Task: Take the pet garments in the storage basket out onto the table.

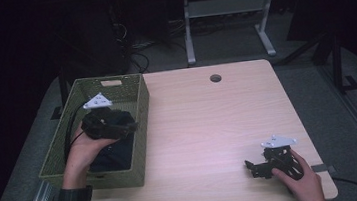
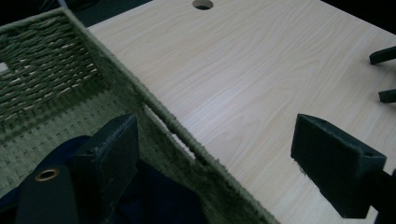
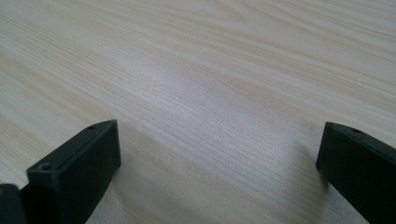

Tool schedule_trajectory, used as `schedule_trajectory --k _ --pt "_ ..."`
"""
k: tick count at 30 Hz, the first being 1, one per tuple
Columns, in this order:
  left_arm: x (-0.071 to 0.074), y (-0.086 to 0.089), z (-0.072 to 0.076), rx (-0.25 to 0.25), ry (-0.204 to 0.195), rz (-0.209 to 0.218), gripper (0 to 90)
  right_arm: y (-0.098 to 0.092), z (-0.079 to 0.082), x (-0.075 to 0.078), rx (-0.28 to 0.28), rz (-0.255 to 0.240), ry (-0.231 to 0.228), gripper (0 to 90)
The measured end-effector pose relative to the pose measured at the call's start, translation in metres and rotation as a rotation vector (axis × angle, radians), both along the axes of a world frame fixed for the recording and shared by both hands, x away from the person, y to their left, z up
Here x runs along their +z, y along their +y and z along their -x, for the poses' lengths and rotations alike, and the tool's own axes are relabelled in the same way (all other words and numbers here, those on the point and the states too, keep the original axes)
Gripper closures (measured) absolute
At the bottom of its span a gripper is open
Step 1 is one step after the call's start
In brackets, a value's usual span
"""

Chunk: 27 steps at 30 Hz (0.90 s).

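Note:
A green woven basket stands on the left part of the wooden table, with dark navy cloth lying in it. A hand holds my left gripper above the basket's right side. In the left gripper view that gripper is open, one jaw over the cloth and the other over the tabletop, with the basket's rim running between them. My right gripper rests low at the table's front right, held by the other hand. It is open over bare wood with nothing between its jaws.
A round cable hole sits near the table's far edge. The basket has a handle slot in its far wall. Beyond the table, a white desk frame and cables stand on the dark floor. The right gripper's fingertips show far off.

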<state>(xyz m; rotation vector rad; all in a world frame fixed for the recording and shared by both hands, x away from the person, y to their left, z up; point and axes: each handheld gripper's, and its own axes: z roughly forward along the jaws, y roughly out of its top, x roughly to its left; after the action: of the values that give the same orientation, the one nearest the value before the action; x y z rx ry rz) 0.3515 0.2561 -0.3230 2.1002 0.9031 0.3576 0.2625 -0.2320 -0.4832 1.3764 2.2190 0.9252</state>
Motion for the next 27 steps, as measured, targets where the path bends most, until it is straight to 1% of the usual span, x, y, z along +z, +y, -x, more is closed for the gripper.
schedule_trajectory --k 2,4,5,6,8,9,10,11,16,17,19,23,25,27 --pt "0.0 0.007 -0.001 0.017 -0.005 -0.006 15.0 0.0 0.0 0.0 0.0 0.0 0.0 0.0" --pt "0.0 0.013 -0.002 0.035 -0.006 -0.001 15.0 0.0 0.0 0.0 -0.001 0.0 0.001 0.0" --pt "-0.001 0.015 -0.003 0.04 -0.007 -0.001 15.0 0.0 0.0 0.0 0.0 0.0 0.0 0.0" --pt "-0.001 0.018 -0.003 0.039 -0.011 -0.01 15.0 0.0 0.0 0.0 0.0 0.0 0.0 0.0" --pt "-0.002 0.023 -0.004 0.048 -0.015 -0.009 17.2 0.0 0.0 0.0 0.0 0.0 0.0 0.0" --pt "-0.002 0.023 -0.004 0.048 -0.015 -0.009 17.2 0.0 0.0 0.0 0.0 0.0 0.0 0.0" --pt "-0.004 0.028 -0.005 0.063 -0.013 -0.008 17.3 0.0 0.0 0.0 0.0 0.0 0.0 0.0" --pt "-0.004 0.03 -0.006 0.066 -0.016 -0.015 17.2 0.0 0.0 0.0 0.0 0.0 0.0 0.0" --pt "-0.011 0.04 -0.009 0.096 -0.005 -0.025 17.4 0.0 0.0 0.0 -0.001 0.0 0.0 0.0" --pt "-0.012 0.042 -0.01 0.093 -0.003 -0.035 17.4 0.0 0.0 0.0 0.0 0.0 0.0 0.0" --pt "-0.013 0.044 -0.011 0.095 0.0 -0.036 17.4 0.0 0.0 0.0 0.0 0.0 0.0 0.0" --pt "-0.025 0.054 -0.014 0.092 0.009 -0.047 17.3 0.0 0.0 0.0 0.0 0.0 0.0 0.0" --pt "-0.028 0.055 -0.014 0.094 0.017 -0.046 17.3 0.0 0.0 0.0 0.0 0.0 0.0 0.0" --pt "-0.032 0.057 -0.016 0.09 0.023 -0.059 17.2 0.0 0.0 0.0 0.0 0.0 0.0 0.0"
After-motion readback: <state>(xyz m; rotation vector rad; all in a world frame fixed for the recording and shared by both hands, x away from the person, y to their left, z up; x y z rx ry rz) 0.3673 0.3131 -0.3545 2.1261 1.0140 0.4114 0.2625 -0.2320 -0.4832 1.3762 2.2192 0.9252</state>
